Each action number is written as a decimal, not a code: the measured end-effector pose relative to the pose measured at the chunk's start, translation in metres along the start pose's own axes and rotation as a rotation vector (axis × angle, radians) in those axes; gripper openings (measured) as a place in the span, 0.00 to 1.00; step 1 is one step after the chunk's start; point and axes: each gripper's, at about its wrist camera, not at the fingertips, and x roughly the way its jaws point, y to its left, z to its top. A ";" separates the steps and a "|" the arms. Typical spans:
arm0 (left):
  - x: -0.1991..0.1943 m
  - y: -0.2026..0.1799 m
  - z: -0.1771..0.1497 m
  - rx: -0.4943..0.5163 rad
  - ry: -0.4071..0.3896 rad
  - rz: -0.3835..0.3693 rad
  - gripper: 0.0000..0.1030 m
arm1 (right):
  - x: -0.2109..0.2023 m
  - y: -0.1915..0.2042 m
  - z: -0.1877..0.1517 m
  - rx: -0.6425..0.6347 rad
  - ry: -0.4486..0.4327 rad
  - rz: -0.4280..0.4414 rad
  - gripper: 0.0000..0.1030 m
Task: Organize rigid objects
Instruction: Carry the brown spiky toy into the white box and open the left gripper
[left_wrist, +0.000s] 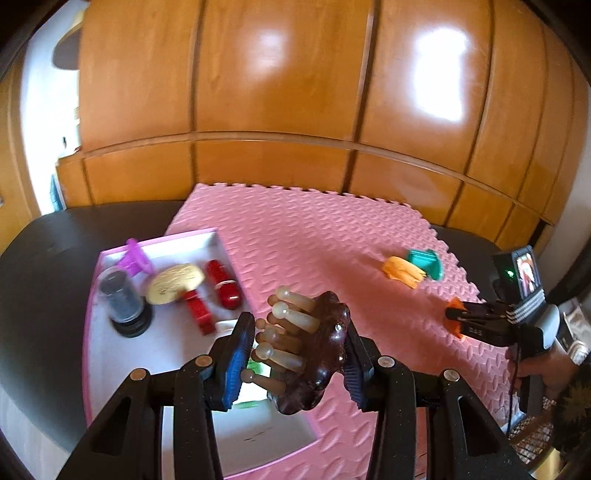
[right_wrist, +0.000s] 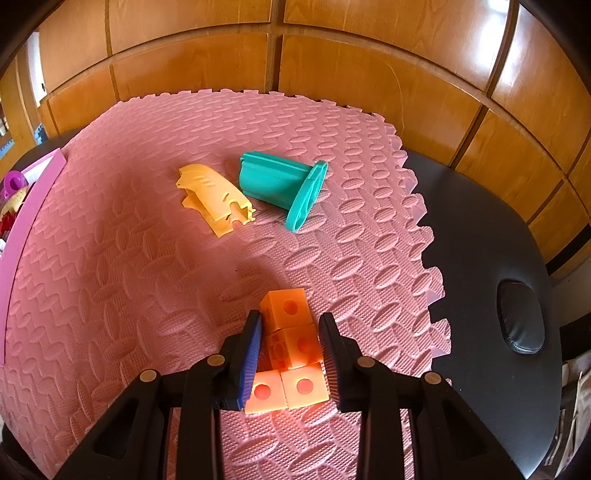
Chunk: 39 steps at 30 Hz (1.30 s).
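Observation:
My left gripper (left_wrist: 295, 358) is shut on a dark brown hair claw clip (left_wrist: 314, 354) with pale teeth, held above the near edge of the pink-rimmed white tray (left_wrist: 110, 369). My right gripper (right_wrist: 291, 350) has its jaws around an orange block piece (right_wrist: 290, 347) made of joined cubes with round holes, resting on the pink foam mat (right_wrist: 147, 277). It also shows at the right of the left wrist view (left_wrist: 456, 317). A yellow plastic part (right_wrist: 214, 197) and a teal plastic part (right_wrist: 284, 184) lie further back on the mat.
The tray holds a purple toy (left_wrist: 135, 256), a dark lidded jar (left_wrist: 123, 299), a cream round piece (left_wrist: 173, 282) and red pieces (left_wrist: 223, 284). The mat lies on a black table (right_wrist: 487, 240). Wooden cabinets (left_wrist: 295, 92) stand behind.

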 end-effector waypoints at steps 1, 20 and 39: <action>-0.002 0.009 -0.001 -0.018 -0.003 0.011 0.44 | 0.000 0.001 0.000 -0.004 -0.002 -0.003 0.30; 0.030 0.134 -0.024 -0.188 0.086 0.223 0.44 | -0.002 0.003 -0.001 -0.027 -0.008 -0.025 0.29; 0.009 0.140 -0.022 -0.212 0.021 0.304 0.71 | -0.002 0.003 -0.001 -0.028 -0.011 -0.028 0.29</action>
